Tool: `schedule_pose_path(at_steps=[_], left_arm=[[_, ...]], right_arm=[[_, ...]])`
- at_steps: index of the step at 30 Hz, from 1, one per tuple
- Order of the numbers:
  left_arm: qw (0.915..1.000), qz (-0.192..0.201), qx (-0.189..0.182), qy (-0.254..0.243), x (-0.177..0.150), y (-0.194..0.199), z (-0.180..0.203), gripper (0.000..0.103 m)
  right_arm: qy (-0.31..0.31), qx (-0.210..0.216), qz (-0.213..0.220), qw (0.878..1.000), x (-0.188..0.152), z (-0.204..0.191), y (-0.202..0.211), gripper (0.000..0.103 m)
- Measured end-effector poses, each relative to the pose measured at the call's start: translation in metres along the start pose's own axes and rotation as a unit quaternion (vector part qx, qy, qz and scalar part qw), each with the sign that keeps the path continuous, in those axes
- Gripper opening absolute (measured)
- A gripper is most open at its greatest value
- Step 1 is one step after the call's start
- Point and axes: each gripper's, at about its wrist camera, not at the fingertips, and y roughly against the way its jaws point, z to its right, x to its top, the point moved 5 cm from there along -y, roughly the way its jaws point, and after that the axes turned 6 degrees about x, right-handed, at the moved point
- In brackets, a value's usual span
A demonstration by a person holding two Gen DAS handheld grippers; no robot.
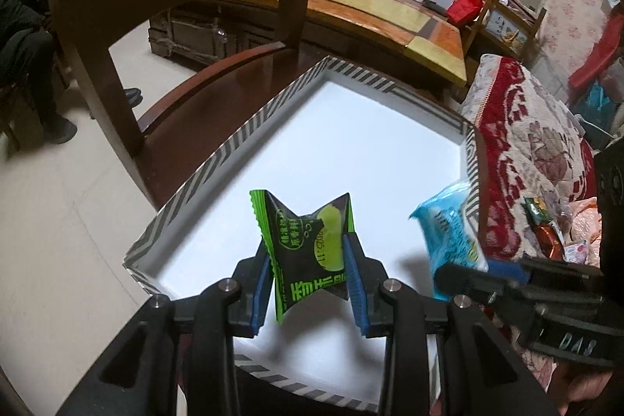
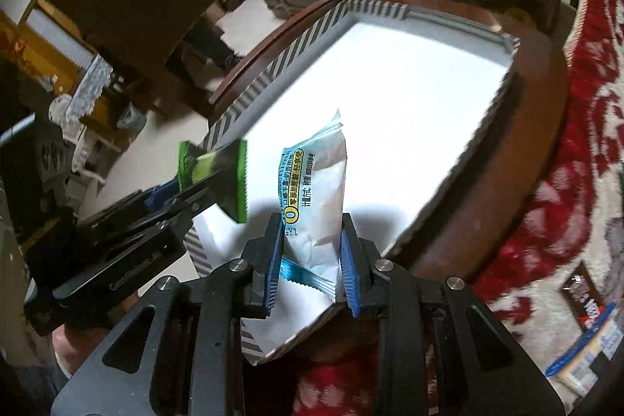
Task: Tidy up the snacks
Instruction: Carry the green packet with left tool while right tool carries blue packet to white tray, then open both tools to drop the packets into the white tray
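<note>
My left gripper [image 1: 308, 252] is shut on a green and black snack packet [image 1: 308, 248] and holds it above the near part of a white box with a striped rim [image 1: 234, 139]. My right gripper [image 2: 310, 232] is shut on a light blue and white snack packet [image 2: 316, 193] and holds it over the same box [image 2: 273, 73]. The blue packet [image 1: 448, 229] and the right gripper [image 1: 507, 275] show at the right of the left wrist view. The green packet [image 2: 214, 174] shows at the left of the right wrist view.
The box sits on a dark wooden chair seat [image 1: 187, 119]. A red and cream patterned cloth [image 1: 534, 143] lies to the right with several loose snacks [image 1: 546, 225] on it. More packets [image 2: 585, 310] lie on the cloth in the right wrist view.
</note>
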Motion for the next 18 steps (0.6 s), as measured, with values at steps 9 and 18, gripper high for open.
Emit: schedule_pose_path(at_steps=[9,18], left_arm=[[0.9996,-0.024,0.016,0.003,-0.006,-0.015,-0.005,0.038],[0.9981,-0.047,0.035,0.017,-0.011,-0.025,-0.011,0.070]], right_arm=[[0.009,0.000,-0.035,0.999,-0.009,-0.012,-0.031,0.026],[0.015,-0.022,-0.039,0.999,-0.009,-0.010,-0.035,0.027]])
